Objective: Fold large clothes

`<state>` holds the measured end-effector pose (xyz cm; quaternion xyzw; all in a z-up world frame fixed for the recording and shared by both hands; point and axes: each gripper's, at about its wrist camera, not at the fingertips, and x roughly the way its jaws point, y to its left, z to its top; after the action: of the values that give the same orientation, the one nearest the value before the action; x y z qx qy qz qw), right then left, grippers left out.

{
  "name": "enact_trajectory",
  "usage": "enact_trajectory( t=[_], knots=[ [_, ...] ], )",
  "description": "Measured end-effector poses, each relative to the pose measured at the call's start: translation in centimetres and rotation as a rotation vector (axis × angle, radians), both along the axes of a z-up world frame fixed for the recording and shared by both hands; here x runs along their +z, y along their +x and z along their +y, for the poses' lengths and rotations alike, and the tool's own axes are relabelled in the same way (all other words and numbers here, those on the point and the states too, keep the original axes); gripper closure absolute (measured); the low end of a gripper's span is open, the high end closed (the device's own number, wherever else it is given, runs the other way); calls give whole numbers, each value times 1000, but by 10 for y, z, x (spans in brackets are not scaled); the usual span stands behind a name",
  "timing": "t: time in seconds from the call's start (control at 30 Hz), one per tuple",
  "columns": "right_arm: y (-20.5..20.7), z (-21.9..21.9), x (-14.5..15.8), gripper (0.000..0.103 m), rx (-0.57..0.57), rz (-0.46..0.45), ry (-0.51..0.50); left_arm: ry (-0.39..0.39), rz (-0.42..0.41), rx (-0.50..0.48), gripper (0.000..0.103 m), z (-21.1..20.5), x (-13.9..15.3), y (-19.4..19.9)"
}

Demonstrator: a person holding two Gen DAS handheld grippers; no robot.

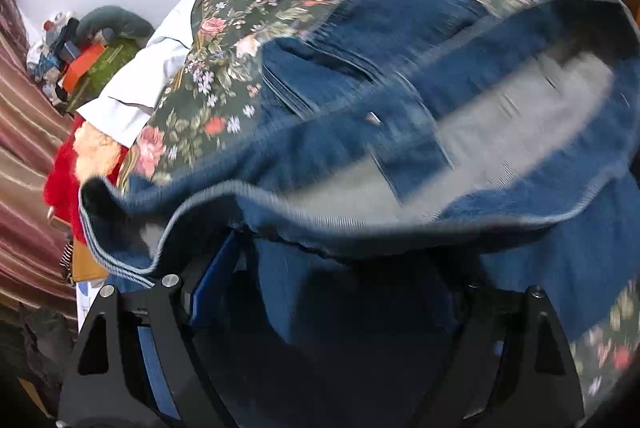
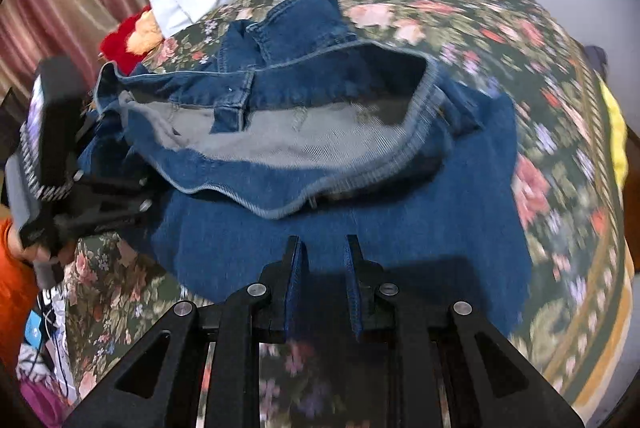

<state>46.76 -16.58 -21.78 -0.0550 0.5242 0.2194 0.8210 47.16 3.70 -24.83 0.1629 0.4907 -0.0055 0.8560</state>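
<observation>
A pair of blue jeans [image 2: 320,156] lies bunched on the flowered bedspread [image 2: 500,68], filling the middle of both frames, its waistband gaping to show the grey lining. The right gripper [image 2: 326,260], bottom centre of its frame, is clenched with no cloth visibly caught between the 2 fingers. The left gripper [image 1: 320,308] stands released over the denim, appearing at left in the right wrist view.

Floral bedspread [image 2: 500,76], white shirt [image 1: 132,84], red plush toy [image 2: 120,46], striped curtain [image 1: 24,148]
</observation>
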Motion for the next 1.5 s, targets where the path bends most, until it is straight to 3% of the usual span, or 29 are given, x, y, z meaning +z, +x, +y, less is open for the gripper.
enact_trajectory(
  t=[0.13, 0.3, 0.43, 0.57, 0.67, 0.73, 0.97, 1.13, 1.23, 1.37, 1.5],
  knots=[
    [39, 3, -2, 86, 4, 11, 37, -43, -13, 64, 19, 13, 7, 45],
    [93, -18, 2, 86, -199, -92, 11, -36, -57, 175, 23, 32, 18, 77],
    [115, -40, -1, 86, -299, -27, 107, -26, -133, 228, 25, 55, 45, 79],
    [97, -33, 21, 86, -292, -114, 70, -129, -209, 256, 24, 86, 90, 53],
    [81, -15, 38, 86, -210, -130, 78, -219, -204, 246, 23, 102, 107, 35],
    [69, 6, 45, 86, -140, -127, 86, -228, -188, 227, 23, 102, 109, 24],
    [34, 76, 32, 86, 23, -62, 104, -229, -102, 79, 21, 65, 82, -14],
    [25, 111, -10, 86, 119, 23, -10, -87, -44, 48, 20, 43, 37, -19],
    [23, 108, -31, 87, 130, 23, -107, -16, -19, 59, 20, 48, 15, -17],
    [14, 82, -25, 86, 171, 13, -39, 14, -37, 75, 20, 64, 6, -23],
    [7, 52, -19, 86, 127, -18, -102, 50, -55, 78, 20, 70, 10, -32]
  ],
)
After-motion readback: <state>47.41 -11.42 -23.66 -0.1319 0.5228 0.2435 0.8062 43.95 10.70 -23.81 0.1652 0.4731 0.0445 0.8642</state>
